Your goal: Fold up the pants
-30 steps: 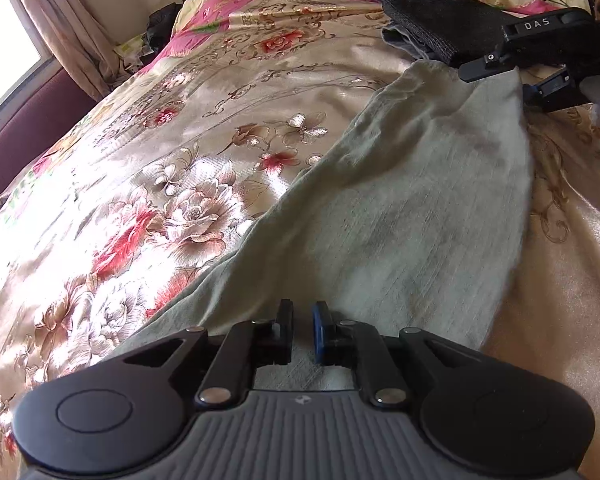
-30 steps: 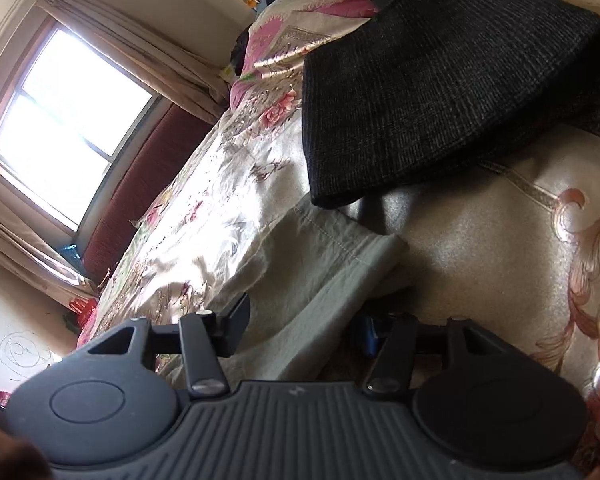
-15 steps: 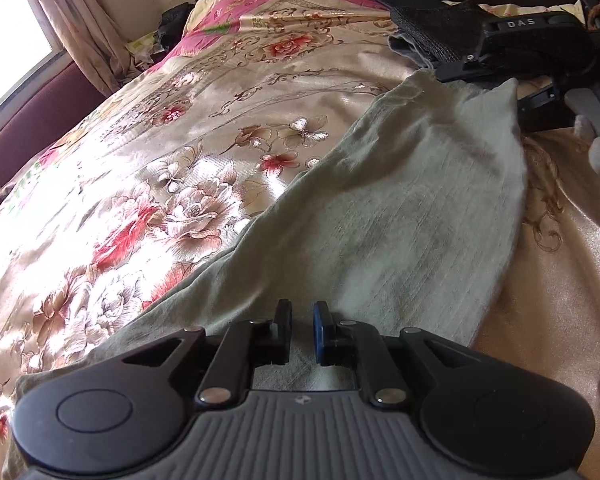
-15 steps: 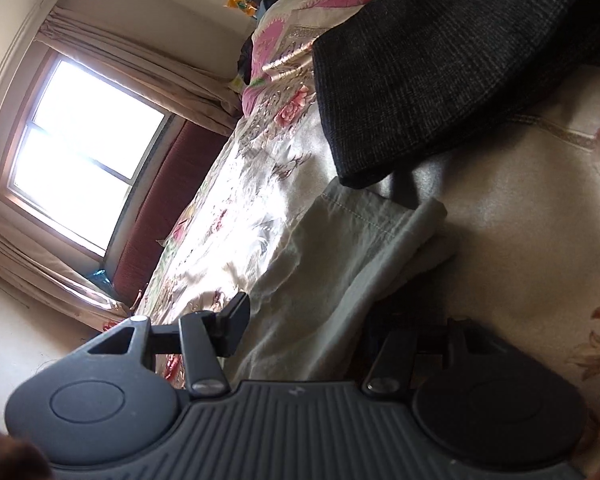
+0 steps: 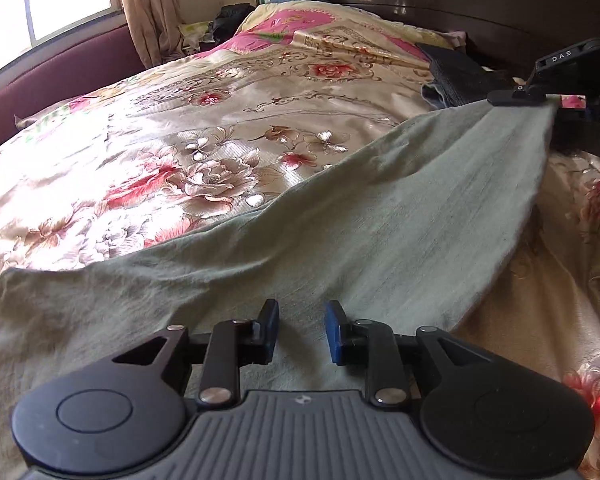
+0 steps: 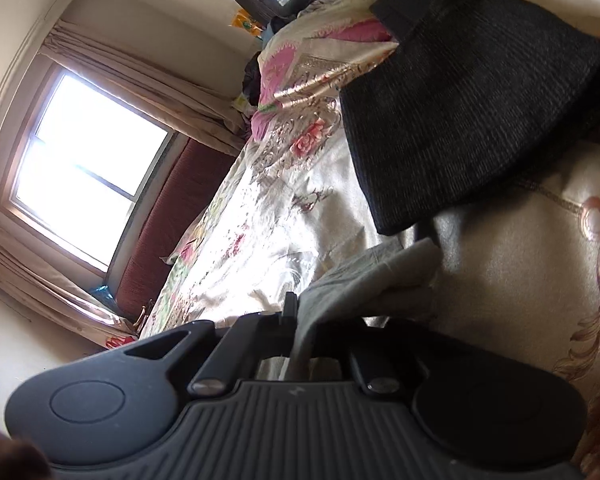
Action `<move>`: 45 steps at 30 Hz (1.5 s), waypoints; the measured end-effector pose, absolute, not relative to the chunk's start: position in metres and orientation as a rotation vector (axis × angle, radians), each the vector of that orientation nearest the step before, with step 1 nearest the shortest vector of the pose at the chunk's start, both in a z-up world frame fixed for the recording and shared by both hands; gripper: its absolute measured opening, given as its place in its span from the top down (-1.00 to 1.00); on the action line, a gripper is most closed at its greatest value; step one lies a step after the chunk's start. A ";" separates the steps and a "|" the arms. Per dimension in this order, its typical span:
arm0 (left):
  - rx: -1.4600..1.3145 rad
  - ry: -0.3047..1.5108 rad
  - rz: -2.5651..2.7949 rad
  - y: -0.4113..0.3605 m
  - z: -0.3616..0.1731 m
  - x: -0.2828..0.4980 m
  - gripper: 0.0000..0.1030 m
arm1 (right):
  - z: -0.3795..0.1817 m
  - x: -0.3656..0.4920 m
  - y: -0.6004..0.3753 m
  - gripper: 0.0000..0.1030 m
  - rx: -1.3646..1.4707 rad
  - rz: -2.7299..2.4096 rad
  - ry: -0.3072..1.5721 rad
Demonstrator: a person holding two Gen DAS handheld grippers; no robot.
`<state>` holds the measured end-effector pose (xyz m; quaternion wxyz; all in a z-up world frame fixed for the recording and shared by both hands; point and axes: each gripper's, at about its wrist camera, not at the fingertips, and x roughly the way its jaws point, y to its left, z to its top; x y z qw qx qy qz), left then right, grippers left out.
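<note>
Pants (image 5: 380, 208) of pale green cloth fill the left wrist view, lying as one long panel across the floral bedspread (image 5: 172, 128) from the near edge up to the far right. The left gripper (image 5: 302, 330) sits low over the near end with its jaws parted and nothing between them; cloth lies beneath the fingers but is not pinched. At the far end, the right gripper (image 5: 540, 94) meets the top edge of the fabric. I count one pair of pants, one dark folded garment (image 5: 456, 76) beyond it, and two grippers.

Seen from the right wrist, the right gripper (image 6: 300, 332) has closed on a bunched edge of the pants (image 6: 372, 280), with fabric running up between its jaws. The single dark knitted garment (image 6: 472, 112) lies just beyond, near the held edge but seemingly apart from it. One window (image 6: 84, 168) shows on the left.

To do this fold well, I judge the left gripper should first close on the near edge, so both ends lift together. Carrying the far end over evenly, clear of the dark garment, would keep the edges aligned and avoid dragging the bedspread.
</note>
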<state>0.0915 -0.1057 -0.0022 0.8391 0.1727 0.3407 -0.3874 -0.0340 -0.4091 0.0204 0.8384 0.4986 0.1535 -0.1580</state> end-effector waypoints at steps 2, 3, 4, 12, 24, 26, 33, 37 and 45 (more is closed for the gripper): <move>0.307 0.746 -0.831 -0.102 -0.004 0.093 0.18 | 0.030 -0.036 -0.405 0.92 1.039 -0.355 0.315; 0.286 0.758 -0.836 -0.100 -0.003 0.094 0.18 | 0.035 -0.036 -0.404 0.92 1.039 -0.365 0.314; 0.268 0.760 -0.847 -0.099 -0.001 0.092 0.17 | 0.041 -0.036 -0.402 0.92 1.032 -0.378 0.314; 0.093 0.750 -0.770 -0.038 0.008 0.082 0.09 | 0.091 -0.041 -0.391 0.92 0.876 -0.477 0.339; -0.023 0.773 -0.596 0.038 0.012 0.075 0.08 | 0.123 0.086 -0.182 0.92 0.530 0.034 0.536; -0.039 0.772 -0.544 0.059 0.011 0.073 0.08 | 0.118 0.108 -0.141 0.92 0.483 0.117 0.566; -0.203 0.792 -0.468 0.121 0.000 0.071 0.07 | 0.095 0.162 -0.029 0.92 0.398 0.297 0.665; -0.241 0.757 -0.449 0.139 0.005 0.065 0.07 | 0.091 0.166 0.028 0.92 0.284 0.377 0.696; -0.337 0.743 -0.348 0.173 0.002 0.061 0.02 | 0.091 0.168 0.100 0.92 0.099 0.495 0.709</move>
